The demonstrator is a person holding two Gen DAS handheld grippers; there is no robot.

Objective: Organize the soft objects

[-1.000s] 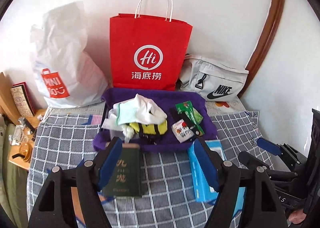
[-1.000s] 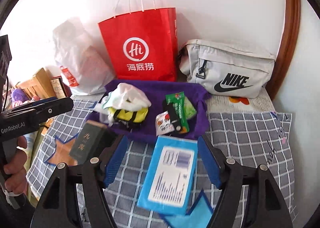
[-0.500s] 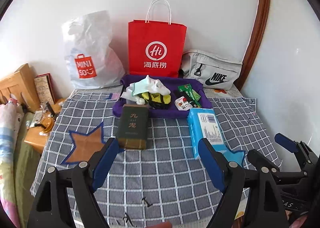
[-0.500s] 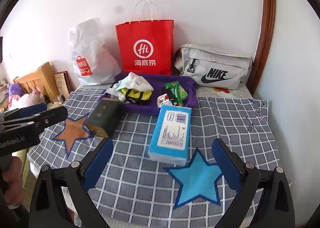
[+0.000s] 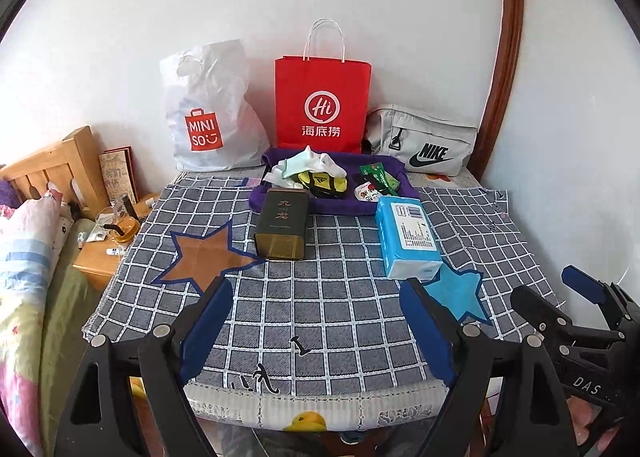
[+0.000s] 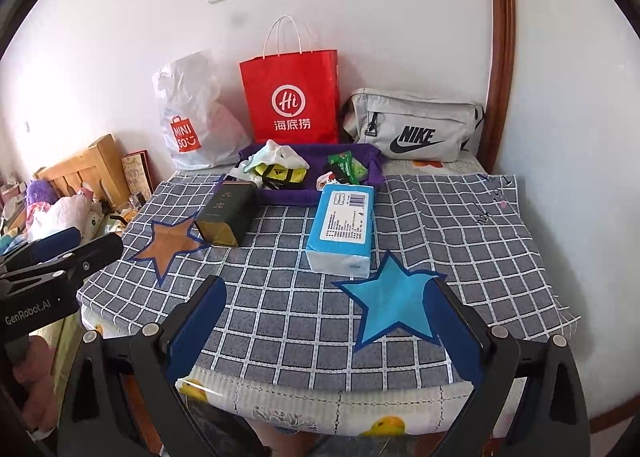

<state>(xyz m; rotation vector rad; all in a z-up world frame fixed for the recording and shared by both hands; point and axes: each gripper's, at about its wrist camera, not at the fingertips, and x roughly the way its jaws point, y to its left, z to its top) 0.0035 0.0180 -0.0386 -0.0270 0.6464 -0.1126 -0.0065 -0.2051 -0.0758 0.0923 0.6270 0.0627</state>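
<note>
Table (image 5: 352, 337): checked cloth (image 5: 340, 297), tin (image 5: 282, 225), tissues (image 5: 408, 235).

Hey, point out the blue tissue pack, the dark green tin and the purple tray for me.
Blue tissue pack (image 6: 343, 219), right wrist view, on its printed top label.
Dark green tin (image 5: 283, 219), left wrist view, on its top face under the gold lettering.
Purple tray (image 5: 280, 205), left wrist view, on its bare front rim.

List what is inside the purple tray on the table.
The purple tray holds a crumpled white-and-green cloth lying on top of a yellow-and-black pouch, plus a green packet and a small white-and-red packet. Anything beneath the cloth and pouch is hidden.
</note>
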